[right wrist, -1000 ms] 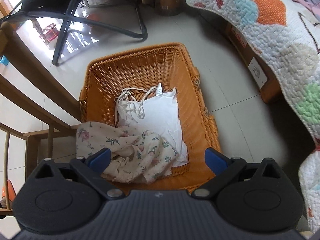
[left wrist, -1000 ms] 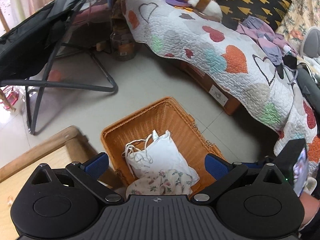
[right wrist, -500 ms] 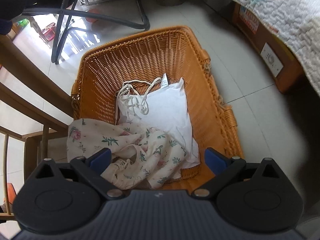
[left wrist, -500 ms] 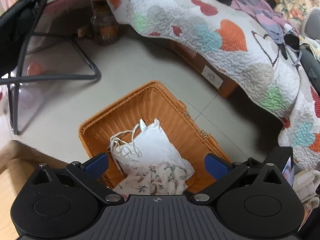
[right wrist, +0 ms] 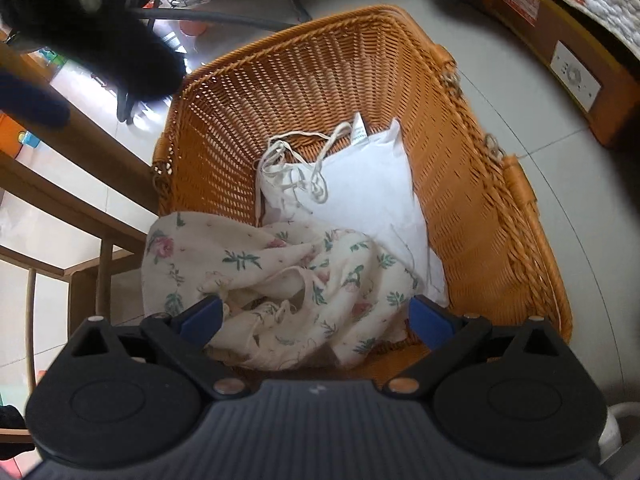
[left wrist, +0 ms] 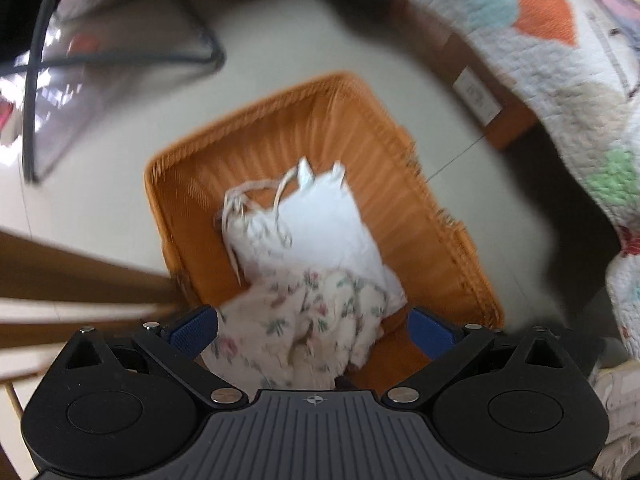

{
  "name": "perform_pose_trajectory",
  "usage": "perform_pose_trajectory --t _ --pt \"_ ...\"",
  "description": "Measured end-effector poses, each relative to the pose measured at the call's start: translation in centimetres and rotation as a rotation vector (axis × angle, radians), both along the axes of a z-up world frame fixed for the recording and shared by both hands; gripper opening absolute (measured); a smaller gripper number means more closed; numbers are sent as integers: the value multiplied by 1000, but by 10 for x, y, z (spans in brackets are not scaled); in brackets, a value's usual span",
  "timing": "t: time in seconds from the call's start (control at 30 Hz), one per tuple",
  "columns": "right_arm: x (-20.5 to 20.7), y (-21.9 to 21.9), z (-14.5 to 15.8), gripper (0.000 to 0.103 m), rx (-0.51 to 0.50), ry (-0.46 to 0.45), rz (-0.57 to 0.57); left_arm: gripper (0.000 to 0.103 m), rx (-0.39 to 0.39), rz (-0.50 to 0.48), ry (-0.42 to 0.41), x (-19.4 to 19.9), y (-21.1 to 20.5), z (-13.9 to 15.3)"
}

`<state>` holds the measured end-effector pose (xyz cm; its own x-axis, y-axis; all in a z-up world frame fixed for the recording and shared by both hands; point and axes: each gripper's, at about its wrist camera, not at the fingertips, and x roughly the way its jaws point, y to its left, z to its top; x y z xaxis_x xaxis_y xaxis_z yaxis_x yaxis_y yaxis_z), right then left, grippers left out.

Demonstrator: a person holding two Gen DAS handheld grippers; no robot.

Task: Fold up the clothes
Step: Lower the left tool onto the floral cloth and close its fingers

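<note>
Left wrist view (blurry): your left gripper is spread wide, empty, above the floral garment in the orange wicker basket; white top beyond. Right wrist view: your right gripper gapes too, over the same floral cloth draped across the basket's near-left rim.

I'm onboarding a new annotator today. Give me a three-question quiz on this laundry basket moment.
1. True or false: the floral garment drapes over the wicker basket rim.
2. Which garment has thin straps? A) white top B) floral garment
3. Fill in: both the left gripper and right gripper are ____, holding nothing.

Key: 1 true; 2 A; 3 open
</note>
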<state>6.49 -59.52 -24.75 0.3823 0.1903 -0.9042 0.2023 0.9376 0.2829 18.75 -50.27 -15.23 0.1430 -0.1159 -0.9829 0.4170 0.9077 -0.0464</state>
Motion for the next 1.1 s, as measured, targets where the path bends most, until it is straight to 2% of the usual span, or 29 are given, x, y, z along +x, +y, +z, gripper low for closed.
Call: perform_pose_trajectory --t 0.23,0.47,0.7,0.9,1.1 --pt "-20 -12 -2 100 10 -16 -23 101 128 61 56 -6 -5 -45" --pt "-32 -14 -9 100 2 -7 -51 101 215 145 152 -3 1 -88" --pt "-35 -18 -12 100 10 -26 -86 101 328 208 125 -2 14 -114" --pt "-32 -18 -11 100 1 -38 -54 101 363 167 96 -4 10 -128" --pt "-33 -18 -15 100 8 -41 -38 100 375 177 100 -4 13 -138"
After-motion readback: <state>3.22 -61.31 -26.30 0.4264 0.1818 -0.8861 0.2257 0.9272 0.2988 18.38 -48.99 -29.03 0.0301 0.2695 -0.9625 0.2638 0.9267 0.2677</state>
